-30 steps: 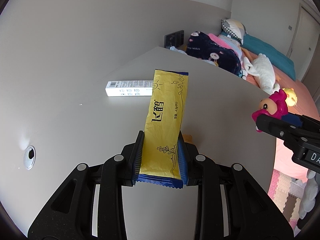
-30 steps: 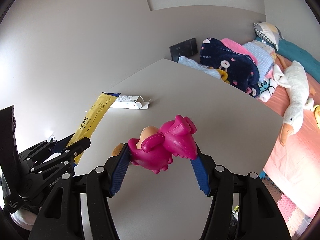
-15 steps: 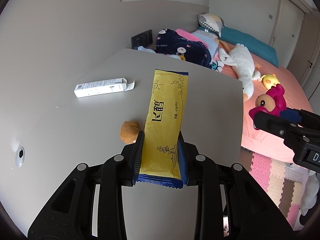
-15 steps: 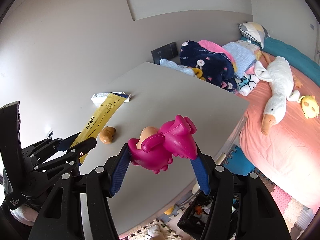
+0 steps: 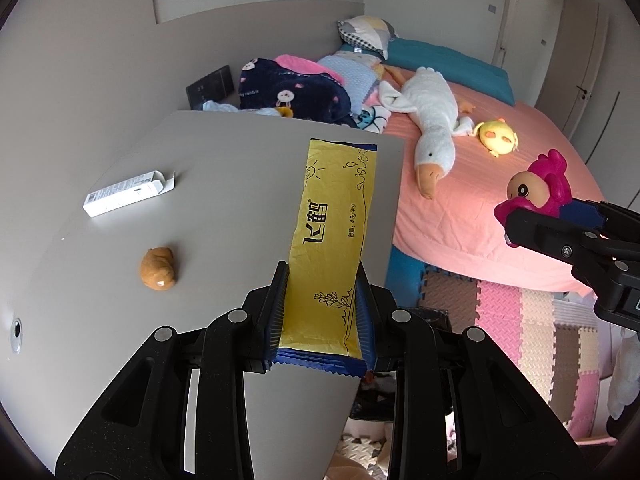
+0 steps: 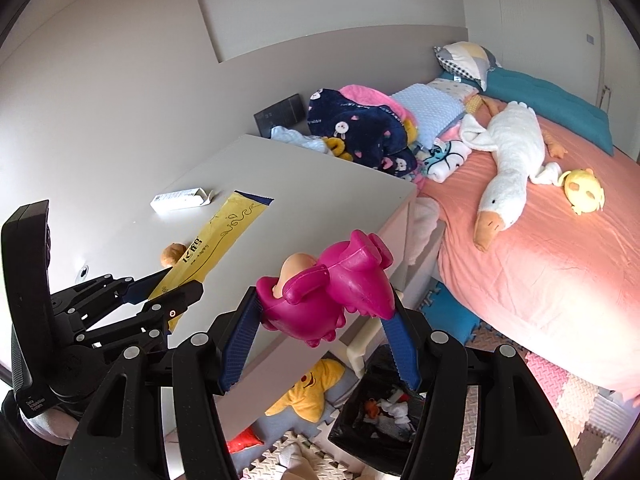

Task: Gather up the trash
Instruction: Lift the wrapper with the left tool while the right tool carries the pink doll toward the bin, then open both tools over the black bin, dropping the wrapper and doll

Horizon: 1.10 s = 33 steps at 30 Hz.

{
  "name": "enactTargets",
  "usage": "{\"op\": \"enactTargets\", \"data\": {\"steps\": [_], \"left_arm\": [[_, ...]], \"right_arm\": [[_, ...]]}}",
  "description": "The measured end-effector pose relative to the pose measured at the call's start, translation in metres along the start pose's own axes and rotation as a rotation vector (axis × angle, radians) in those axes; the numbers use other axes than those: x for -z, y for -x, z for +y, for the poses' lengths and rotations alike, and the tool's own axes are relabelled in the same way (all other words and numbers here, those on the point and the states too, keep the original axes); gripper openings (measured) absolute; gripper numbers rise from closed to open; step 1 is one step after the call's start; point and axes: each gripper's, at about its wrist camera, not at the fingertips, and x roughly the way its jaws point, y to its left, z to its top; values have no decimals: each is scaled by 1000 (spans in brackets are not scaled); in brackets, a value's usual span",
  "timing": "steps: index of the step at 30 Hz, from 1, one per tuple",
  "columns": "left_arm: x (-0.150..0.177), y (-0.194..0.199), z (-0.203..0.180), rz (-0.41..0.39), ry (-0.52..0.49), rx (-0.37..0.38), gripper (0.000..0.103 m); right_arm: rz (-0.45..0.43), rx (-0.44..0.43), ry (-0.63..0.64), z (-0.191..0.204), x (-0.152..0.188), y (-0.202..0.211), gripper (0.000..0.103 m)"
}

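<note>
My left gripper [image 5: 322, 276] is shut on a long yellow wrapper [image 5: 332, 236] with blue ends, held above the grey table's [image 5: 224, 184] right part; it also shows in the right wrist view [image 6: 218, 236]. My right gripper [image 6: 320, 312] is shut on a magenta plastic toy [image 6: 332, 288], held off the table's corner above the floor; the toy also shows in the left wrist view [image 5: 536, 188]. A black-lined trash bin [image 6: 380, 412] with scraps inside stands on the floor below the right gripper. A white open-ended carton [image 5: 128, 193] and a small brown lump [image 5: 157, 269] lie on the table.
A bed with a pink sheet [image 6: 540, 248] lies to the right, with a white goose plush [image 6: 504, 176], a yellow chick plush [image 6: 584, 190] and piled blankets [image 6: 360, 128]. A yellow star plush [image 6: 308, 390] and foam floor mats [image 5: 520, 320] lie below the table.
Both grippers have pulled back and swung right from over the table toward its right edge, still holding the wrapper and the toy. The bin on the floor has come into view.
</note>
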Motion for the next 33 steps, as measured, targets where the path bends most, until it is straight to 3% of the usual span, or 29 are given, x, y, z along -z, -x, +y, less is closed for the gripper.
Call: {"op": "enactTargets", "data": {"steps": [11, 12, 13, 14, 15, 20, 33], "left_arm": [[-7, -7, -58, 0, -109, 105, 32], [-7, -7, -61, 5, -113, 138, 43], [-8, -7, -64, 13, -110, 168, 74], [-9, -6, -67, 12, -107, 190, 90], [-9, -4, -70, -7, -110, 205, 98], [-10, 0, -87, -31, -143, 213, 98], [-5, 3, -74, -32, -117, 175, 98]], "right_arm": [[-20, 78, -98, -57, 23, 36, 61], [-23, 77, -114, -63, 25, 40, 62], [-37, 84, -131, -68, 28, 46, 64], [-63, 100, -145, -72, 30, 53, 67], [-90, 121, -156, -76, 33, 60, 74], [-162, 165, -204, -92, 36, 79, 77], [-146, 160, -156, -79, 35, 75, 77]]}}
